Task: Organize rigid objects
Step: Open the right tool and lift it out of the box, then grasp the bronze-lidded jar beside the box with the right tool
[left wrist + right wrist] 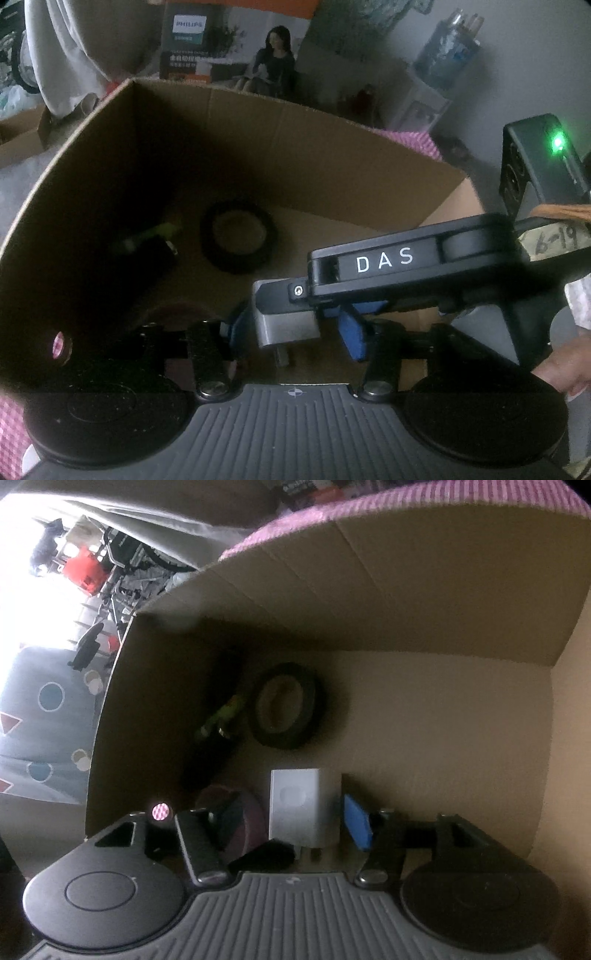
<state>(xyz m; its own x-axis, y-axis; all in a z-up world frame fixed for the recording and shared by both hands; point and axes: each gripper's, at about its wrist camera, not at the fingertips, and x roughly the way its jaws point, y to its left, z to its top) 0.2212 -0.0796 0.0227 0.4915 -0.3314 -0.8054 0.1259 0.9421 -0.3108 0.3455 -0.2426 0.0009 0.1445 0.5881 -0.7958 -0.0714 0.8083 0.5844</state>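
Right claw gripped the white charger low inside the cardboard box; left claw stood open around it. Stiff, light, smooth plastic seemed best pinched across flat faces.

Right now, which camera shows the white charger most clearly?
The right wrist view: the white charger shows its whole front face, standing in the cardboard box. In the left wrist view, the right gripper covers most of it.
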